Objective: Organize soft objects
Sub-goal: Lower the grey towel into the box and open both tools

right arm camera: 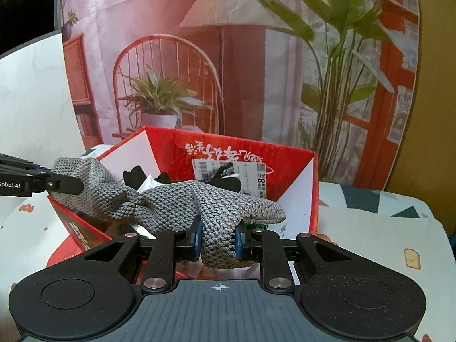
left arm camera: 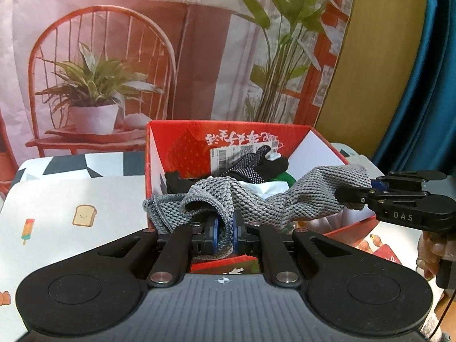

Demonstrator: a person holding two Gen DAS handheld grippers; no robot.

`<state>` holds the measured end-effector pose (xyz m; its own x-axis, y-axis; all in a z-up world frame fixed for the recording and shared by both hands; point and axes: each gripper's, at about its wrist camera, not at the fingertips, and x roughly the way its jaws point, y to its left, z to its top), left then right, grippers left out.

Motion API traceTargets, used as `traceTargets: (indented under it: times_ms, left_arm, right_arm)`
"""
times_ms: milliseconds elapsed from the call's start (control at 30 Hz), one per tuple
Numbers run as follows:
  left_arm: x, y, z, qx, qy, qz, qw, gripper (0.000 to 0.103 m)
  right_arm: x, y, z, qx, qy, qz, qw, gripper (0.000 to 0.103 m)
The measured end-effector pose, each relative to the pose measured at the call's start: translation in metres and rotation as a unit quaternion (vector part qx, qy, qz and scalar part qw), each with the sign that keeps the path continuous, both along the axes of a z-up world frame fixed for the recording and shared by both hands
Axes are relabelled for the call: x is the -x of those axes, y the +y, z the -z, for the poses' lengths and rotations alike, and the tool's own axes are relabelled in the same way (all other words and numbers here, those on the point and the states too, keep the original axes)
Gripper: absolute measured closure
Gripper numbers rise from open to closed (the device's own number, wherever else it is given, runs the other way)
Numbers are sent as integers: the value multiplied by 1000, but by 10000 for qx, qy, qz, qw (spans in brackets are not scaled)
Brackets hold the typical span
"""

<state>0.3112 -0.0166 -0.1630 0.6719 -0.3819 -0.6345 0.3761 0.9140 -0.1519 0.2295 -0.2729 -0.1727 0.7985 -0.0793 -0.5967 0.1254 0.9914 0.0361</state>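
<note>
While over the red box, left gripper and right gripper each pinched the grey cloth.

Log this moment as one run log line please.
left gripper: shut on grey cloth | right gripper: shut on grey cloth | cloth: stretched over open red box | box: dark items inside

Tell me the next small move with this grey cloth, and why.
Probably lower both tools a little and let go: the cloth is pinched at each end by the left tool and right tool, and it already spans the open red box.
</note>
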Motion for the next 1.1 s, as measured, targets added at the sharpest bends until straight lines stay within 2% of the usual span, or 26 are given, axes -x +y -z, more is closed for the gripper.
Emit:
traceTargets:
  times_ms: [167,400,567,833,1100]
  left_arm:
    - [-12,-10,4,-119,126,171,9997,93]
    - [-36,-34,14,-285,410,435,9978,93]
    - [-51,-51,25,-467,579,605,9954,93]
    - [-63,-64,34,-660,609,658,9938,93]
    - [-69,-66,37,-590,596,573,9948,93]
  right_arm:
    - [-10,-3,3,-26,172,-27,9998,83]
    - [-36,-3,9,-44,649,-156,9978,83]
    - [-53,-5,16,-285,888,-122,9956,83]
    - [-77,-9,35,-434,1283,-36,9908,83]
    - [-84,-15,46,-620,1354,131,9888,83]
